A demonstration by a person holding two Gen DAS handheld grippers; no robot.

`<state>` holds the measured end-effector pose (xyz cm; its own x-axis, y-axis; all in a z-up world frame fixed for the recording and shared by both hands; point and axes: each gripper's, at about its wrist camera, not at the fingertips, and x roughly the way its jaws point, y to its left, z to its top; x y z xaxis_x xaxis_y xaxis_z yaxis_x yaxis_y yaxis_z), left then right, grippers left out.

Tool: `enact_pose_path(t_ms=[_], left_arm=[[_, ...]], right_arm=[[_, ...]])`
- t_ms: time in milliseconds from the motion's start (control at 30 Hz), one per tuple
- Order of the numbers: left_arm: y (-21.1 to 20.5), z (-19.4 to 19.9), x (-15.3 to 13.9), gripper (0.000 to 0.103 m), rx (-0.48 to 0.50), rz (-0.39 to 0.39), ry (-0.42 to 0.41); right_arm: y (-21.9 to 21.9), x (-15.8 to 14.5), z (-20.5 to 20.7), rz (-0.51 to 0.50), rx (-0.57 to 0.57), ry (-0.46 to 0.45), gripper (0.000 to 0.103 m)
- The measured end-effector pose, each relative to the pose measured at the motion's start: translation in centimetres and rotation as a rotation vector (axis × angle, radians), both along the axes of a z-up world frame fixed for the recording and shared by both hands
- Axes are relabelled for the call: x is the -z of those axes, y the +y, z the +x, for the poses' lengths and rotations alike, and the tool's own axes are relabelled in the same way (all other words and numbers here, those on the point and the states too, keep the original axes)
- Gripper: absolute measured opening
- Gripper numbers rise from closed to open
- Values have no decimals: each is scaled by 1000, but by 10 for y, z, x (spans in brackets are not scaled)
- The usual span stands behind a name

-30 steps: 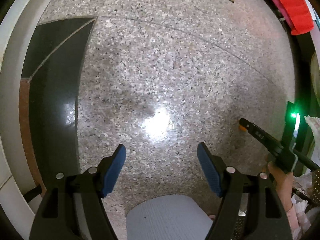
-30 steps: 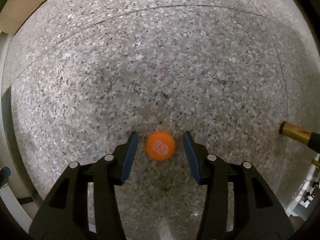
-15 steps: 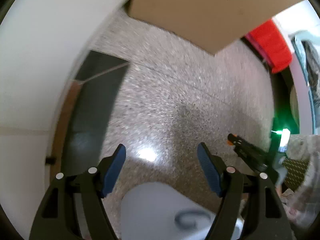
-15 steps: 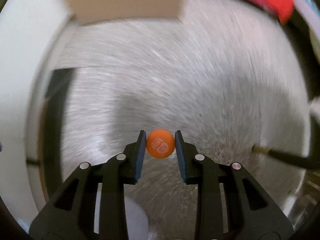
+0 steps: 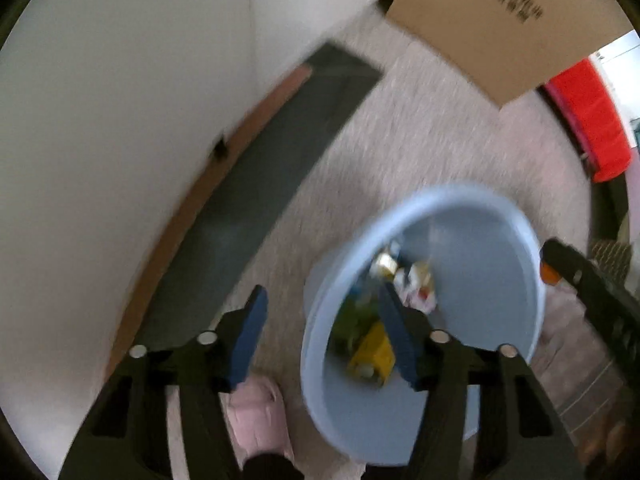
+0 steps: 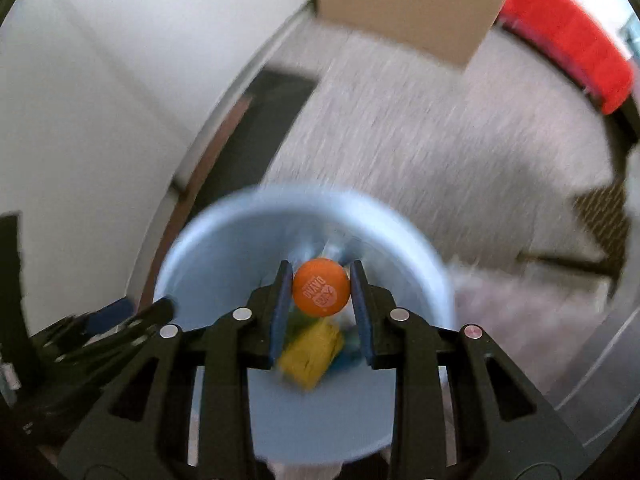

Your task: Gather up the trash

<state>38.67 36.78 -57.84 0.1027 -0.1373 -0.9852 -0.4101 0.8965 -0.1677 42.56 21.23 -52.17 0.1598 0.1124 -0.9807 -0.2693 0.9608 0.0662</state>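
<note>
My right gripper (image 6: 320, 290) is shut on an orange bottle cap (image 6: 321, 287) and holds it above the open mouth of a light blue trash bin (image 6: 224, 248). Yellow and green trash (image 6: 310, 350) lies in the bin's bottom. In the left wrist view my left gripper (image 5: 324, 320) is open and empty, with its right finger over the bin's rim (image 5: 460, 194). The same trash (image 5: 372, 350) shows inside. The right gripper's tip with the cap (image 5: 548, 276) shows at the right edge of that view.
A white wall (image 5: 120, 100) and a dark floor strip (image 5: 260, 184) lie to the left. A cardboard box (image 5: 500, 20) and a red object (image 5: 588, 120) stand farther off on the speckled floor (image 6: 420, 140). A pink slipper (image 5: 260, 416) is below the left gripper.
The right gripper closed on the orange cap, lifted it off the floor and carried it over the bin. The left gripper swung up and the bin came into full view.
</note>
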Motion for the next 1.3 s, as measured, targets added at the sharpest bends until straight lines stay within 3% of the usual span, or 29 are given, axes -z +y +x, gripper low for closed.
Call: enact_pose_path(t_ms=[33, 133, 200, 400, 467, 500, 533, 733, 1067, 1200, 1300], left_arm=[[-1, -5, 8, 41, -10, -13, 26], [-1, -17, 30, 29, -35, -34, 52], [-2, -20, 39, 14, -39, -70, 48], [-2, -22, 38, 14, -30, -57, 22], [-4, -20, 37, 14, -24, -56, 19], [-3, -20, 39, 14, -23, -54, 17], [-3, -20, 39, 14, -24, -53, 15], [-3, -23, 37, 14, -33, -49, -3], [-7, -28, 31, 15, -47, -21, 18], [-15, -40, 5, 43, -17, 39, -2], [-26, -63, -45, 44, 0, 73, -81]], right_arm=[[1, 10, -8, -11, -12, 21, 29], [-2, 20, -17, -7, -11, 48, 29], [0, 22, -20, -6, -13, 48, 29], [-6, 20, -16, 13, -19, 27, 30], [-6, 24, -17, 2, -18, 23, 41], [-7, 23, -17, -5, -9, 13, 61], [-9, 23, -17, -3, -8, 7, 63], [-11, 21, -13, 12, -33, -8, 63], [-18, -12, -37, -52, -63, -127, 63], [-26, -43, -56, -66, -68, -210, 63], [-35, -94, -88, -48, -75, -288, 63]])
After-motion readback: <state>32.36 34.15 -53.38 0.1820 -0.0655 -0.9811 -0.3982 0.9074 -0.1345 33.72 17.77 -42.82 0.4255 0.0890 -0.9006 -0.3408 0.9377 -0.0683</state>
